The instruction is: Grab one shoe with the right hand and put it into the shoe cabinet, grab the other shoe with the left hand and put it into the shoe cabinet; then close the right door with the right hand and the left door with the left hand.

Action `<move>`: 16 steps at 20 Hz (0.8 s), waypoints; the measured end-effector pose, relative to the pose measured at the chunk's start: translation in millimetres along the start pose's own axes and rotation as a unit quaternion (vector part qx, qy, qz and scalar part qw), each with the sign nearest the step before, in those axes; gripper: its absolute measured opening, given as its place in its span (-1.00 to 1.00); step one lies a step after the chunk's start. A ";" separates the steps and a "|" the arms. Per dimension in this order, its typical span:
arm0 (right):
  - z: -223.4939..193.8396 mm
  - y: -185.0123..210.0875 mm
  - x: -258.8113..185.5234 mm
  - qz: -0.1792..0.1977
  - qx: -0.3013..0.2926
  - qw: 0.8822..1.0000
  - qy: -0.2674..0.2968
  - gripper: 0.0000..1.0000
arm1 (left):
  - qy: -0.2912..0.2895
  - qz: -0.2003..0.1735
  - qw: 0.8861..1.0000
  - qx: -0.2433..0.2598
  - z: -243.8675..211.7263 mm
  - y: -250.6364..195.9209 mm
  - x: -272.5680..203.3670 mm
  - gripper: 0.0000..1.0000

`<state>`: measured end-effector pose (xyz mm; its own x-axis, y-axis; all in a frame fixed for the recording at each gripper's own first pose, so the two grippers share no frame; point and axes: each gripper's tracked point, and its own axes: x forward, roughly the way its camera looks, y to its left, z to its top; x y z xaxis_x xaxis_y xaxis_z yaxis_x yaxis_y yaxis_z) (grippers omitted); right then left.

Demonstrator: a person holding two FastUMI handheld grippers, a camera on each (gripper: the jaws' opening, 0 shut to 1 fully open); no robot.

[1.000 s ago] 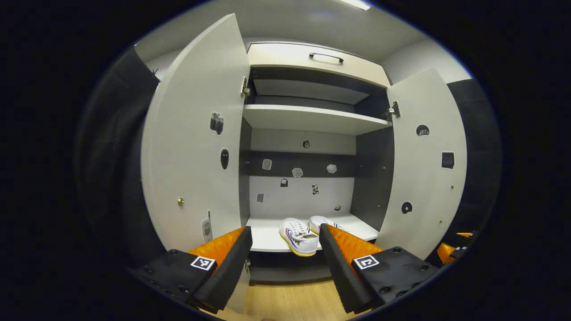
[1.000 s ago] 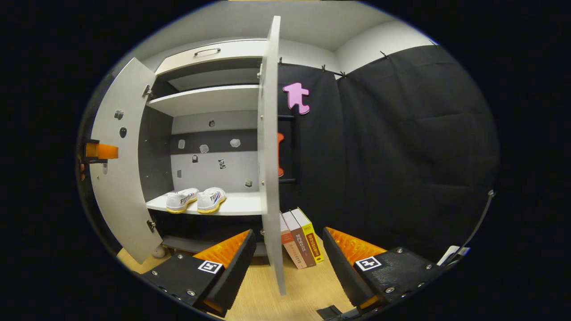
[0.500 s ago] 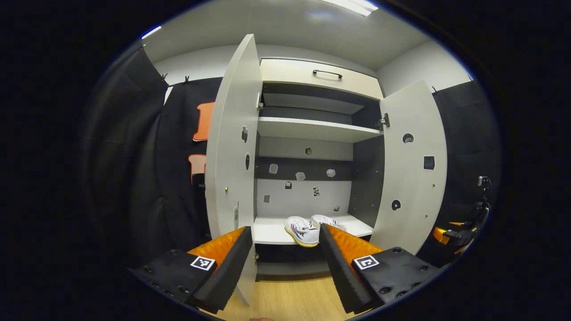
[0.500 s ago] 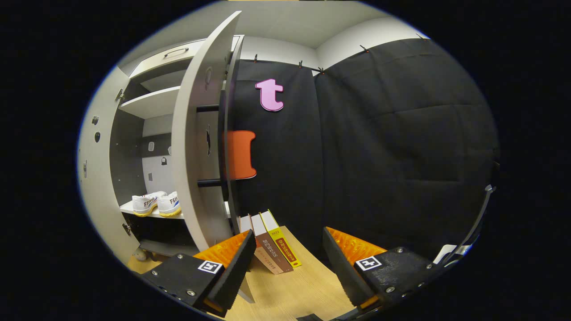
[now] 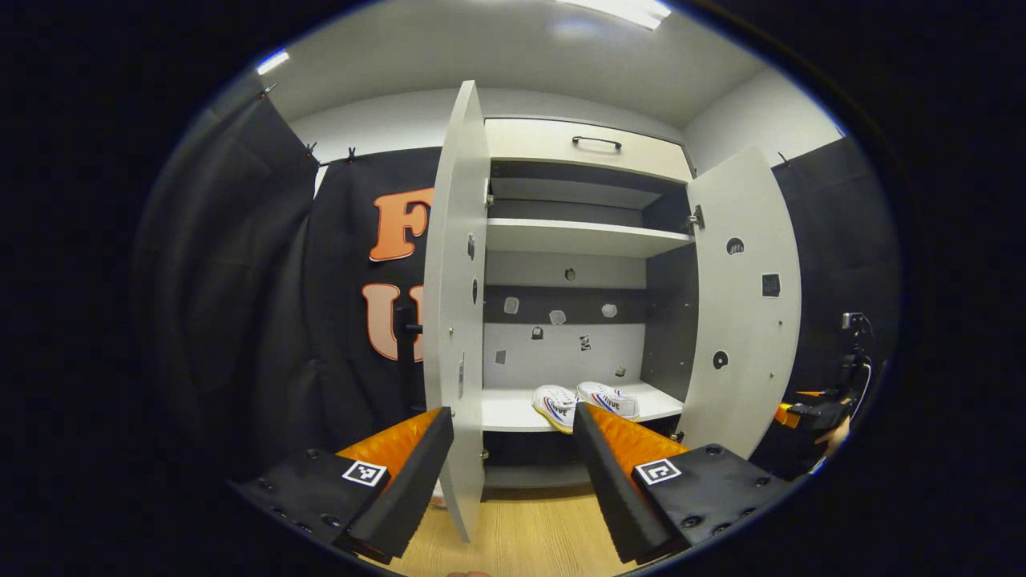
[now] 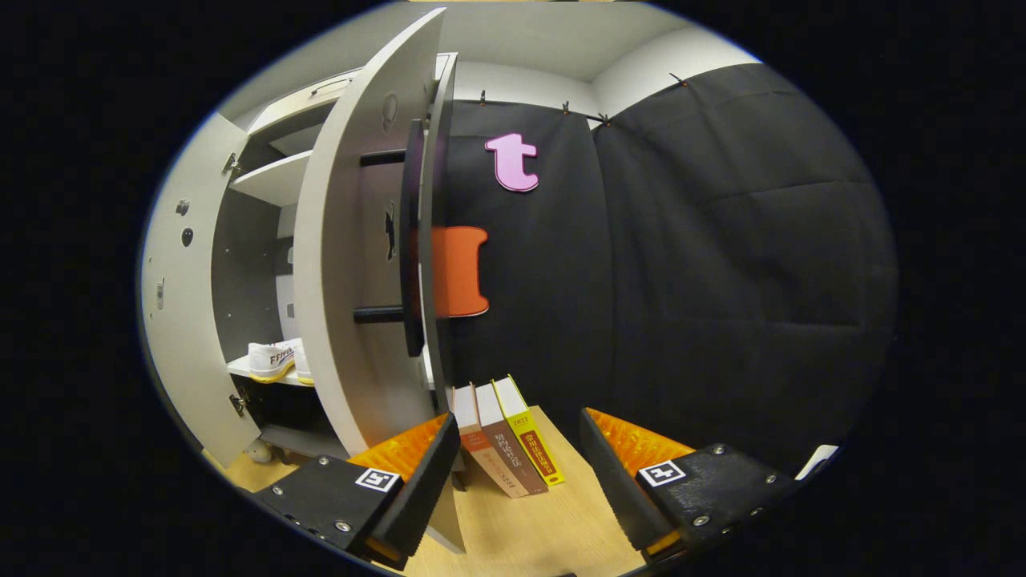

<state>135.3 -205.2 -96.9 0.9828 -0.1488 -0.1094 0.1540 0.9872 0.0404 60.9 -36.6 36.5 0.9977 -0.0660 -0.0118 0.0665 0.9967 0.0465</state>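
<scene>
Both shoes [image 5: 585, 401] sit side by side on the shoe cabinet's lower shelf [image 5: 513, 410], both doors open. Left gripper [image 5: 513, 465] spread, empty, well back from the shoes. Right gripper [image 6: 517, 473] spread, empty, just outside the right door [image 6: 353, 264], books [image 6: 505, 437] ahead.

Both white shoes [image 5: 583, 400] sit side by side on the shoe cabinet's lower shelf [image 5: 513, 413]. Left door [image 5: 454, 320] and right door [image 5: 741, 304] stand open. The left gripper [image 5: 513, 473] hangs spread and empty.
</scene>
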 end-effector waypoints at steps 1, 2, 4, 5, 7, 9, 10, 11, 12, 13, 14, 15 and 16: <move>-0.1 2.8 0.6 0.003 -0.003 1.000 0.000 0.86 | 0.000 0.004 1.000 -0.001 0.1 3.7 -2.6 0.89; 0.0 1.9 0.4 0.002 -0.006 1.000 -0.001 0.86 | 0.002 0.009 1.000 -0.003 -1.7 8.3 -3.9 0.89; 1.1 4.1 0.9 0.006 -0.003 1.000 -0.001 0.85 | 0.004 0.020 1.000 -0.003 -1.8 19.2 -9.5 0.89; 1.4 6.4 1.0 0.009 0.001 1.000 0.000 0.84 | 0.003 0.027 1.000 -0.002 -1.7 24.7 -11.5 0.89; 1.1 11.7 0.5 0.012 0.001 1.000 0.000 0.80 | -0.002 0.038 0.999 -0.001 1.4 34.6 -14.5 0.89; 3.3 16.0 -1.4 0.008 -0.010 1.000 -0.005 0.78 | -0.007 0.045 0.999 0.000 5.1 43.2 -17.4 0.91; 2.8 18.5 -2.1 0.007 -0.012 1.000 -0.006 0.78 | -0.010 0.048 0.999 0.001 6.6 46.9 -18.4 0.94; 2.4 23.2 -3.1 0.009 -0.010 1.000 -0.005 0.78 | -0.012 0.050 0.999 0.003 7.9 50.3 -19.4 0.94; 1.5 28.4 -4.2 0.014 -0.006 1.000 -0.004 0.78 | -0.013 0.054 0.998 0.003 9.1 53.8 -20.4 0.93; 1.1 33.1 -5.2 0.019 -0.001 1.000 -0.003 0.78 | -0.014 0.056 0.998 0.004 8.9 57.5 -20.1 0.93; 0.6 38.6 -6.1 0.024 0.002 1.000 -0.002 0.78 | -0.014 0.058 0.998 0.003 8.7 59.3 -19.5 0.94; 0.0 43.7 -6.3 0.029 0.004 1.000 -0.001 0.78 | -0.013 0.059 0.998 0.003 7.9 61.5 -20.3 0.94; 0.0 50.2 -7.0 0.034 0.004 0.999 -0.001 0.78 | -0.012 0.060 0.998 0.002 6.2 63.6 -21.7 0.94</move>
<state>136.1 -154.6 -94.1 0.9912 -0.0806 -0.1049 0.0867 0.9947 0.0558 43.5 27.9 45.9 0.9984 0.0533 0.0176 -0.0541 0.9972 0.0507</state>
